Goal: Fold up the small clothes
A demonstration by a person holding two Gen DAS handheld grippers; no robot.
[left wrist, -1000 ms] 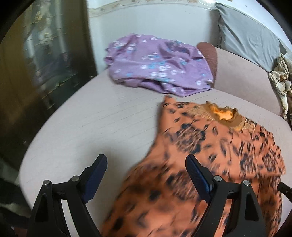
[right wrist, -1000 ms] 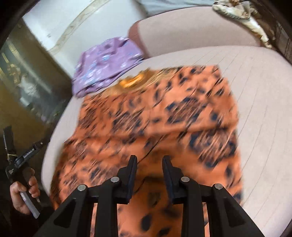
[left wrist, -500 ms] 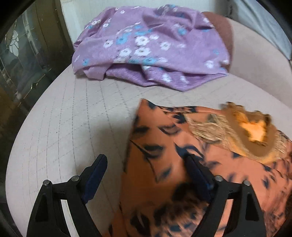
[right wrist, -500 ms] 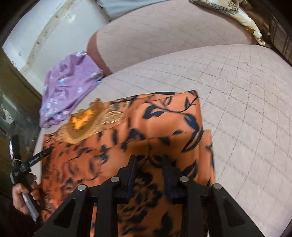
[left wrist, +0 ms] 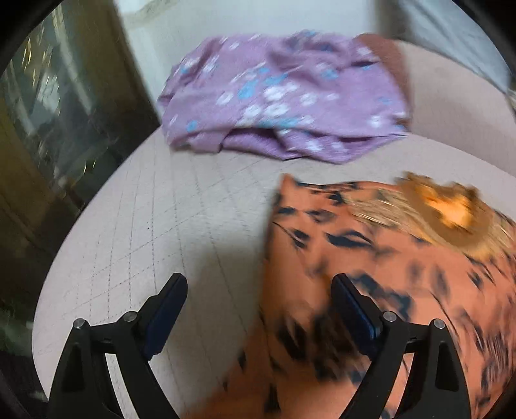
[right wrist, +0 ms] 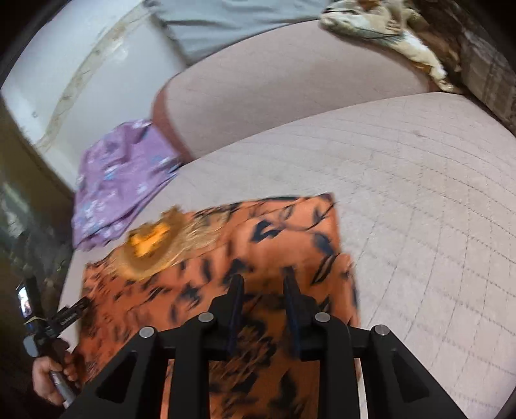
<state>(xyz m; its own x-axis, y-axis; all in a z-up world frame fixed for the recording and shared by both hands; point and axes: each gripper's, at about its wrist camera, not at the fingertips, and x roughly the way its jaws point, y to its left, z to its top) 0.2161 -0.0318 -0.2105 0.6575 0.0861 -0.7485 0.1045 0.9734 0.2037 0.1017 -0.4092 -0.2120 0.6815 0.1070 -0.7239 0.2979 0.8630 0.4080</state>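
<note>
Orange garment [right wrist: 258,254], dark leaf print, embroidered gold neckline [right wrist: 151,248]: lies on the quilted pale sofa seat [right wrist: 419,199], neckline at the far left, a folded layer showing along its right side.

Left gripper [left wrist: 258,309]: jaws spread wide, nothing between them; left finger over bare seat, right finger over the garment's left edge. In the right wrist view a hand [right wrist: 53,377] grips its handle at the near left.

Right gripper [right wrist: 262,290]: jaws at a narrow gap over the garment's near middle; whether cloth is pinched cannot be told.

Purple floral garment [left wrist: 283,96]: crumpled at the far left of the seat, apart from the orange one.

Grey cushion [right wrist: 225,25]: against the far backrest.

Beige cloth [right wrist: 380,29]: far right.
</note>
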